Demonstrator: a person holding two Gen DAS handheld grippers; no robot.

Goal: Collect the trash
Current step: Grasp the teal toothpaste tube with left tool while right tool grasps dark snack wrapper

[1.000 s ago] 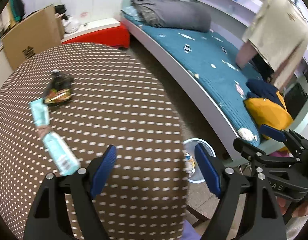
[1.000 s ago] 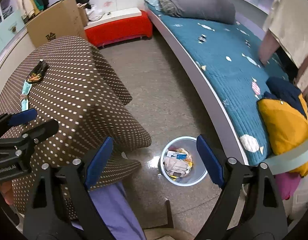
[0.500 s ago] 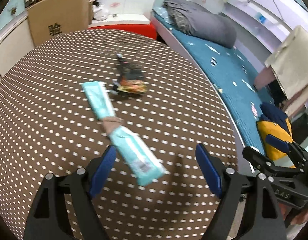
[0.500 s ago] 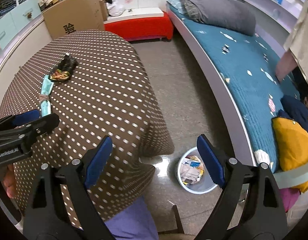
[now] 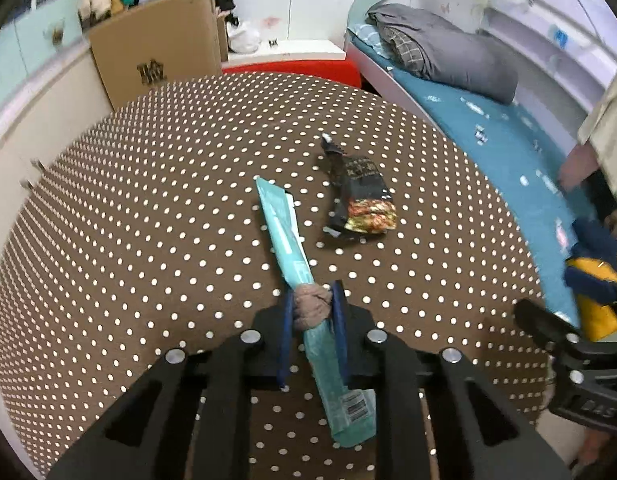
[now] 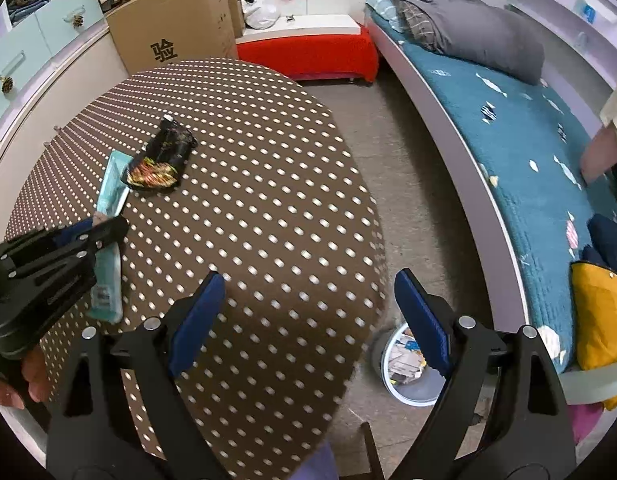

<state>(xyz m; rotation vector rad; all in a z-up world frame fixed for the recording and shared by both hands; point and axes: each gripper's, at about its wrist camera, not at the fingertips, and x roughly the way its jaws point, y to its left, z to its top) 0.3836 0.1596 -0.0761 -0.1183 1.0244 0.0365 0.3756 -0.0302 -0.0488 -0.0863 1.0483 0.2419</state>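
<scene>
At lower centre, the left gripper (image 5: 311, 304), its jaws having just closed, pinches the teal wrapper (image 5: 286, 236) at its brown twisted middle on the polka-dot tablecloth (image 5: 148, 220). The right gripper (image 6: 308, 312) gapes wide, holding nothing; the trash bin (image 6: 404, 390) sits lower right.

Table by the bed, bin on the floor between

On the brown polka-dot tablecloth (image 5: 148, 208) a long teal wrapper (image 5: 286, 236) lies just left of a crumpled black snack packet (image 5: 362, 200); the small round trash bin (image 6: 408, 394) stands right of the table, before the teal-quilted bed (image 6: 520, 148).
</scene>
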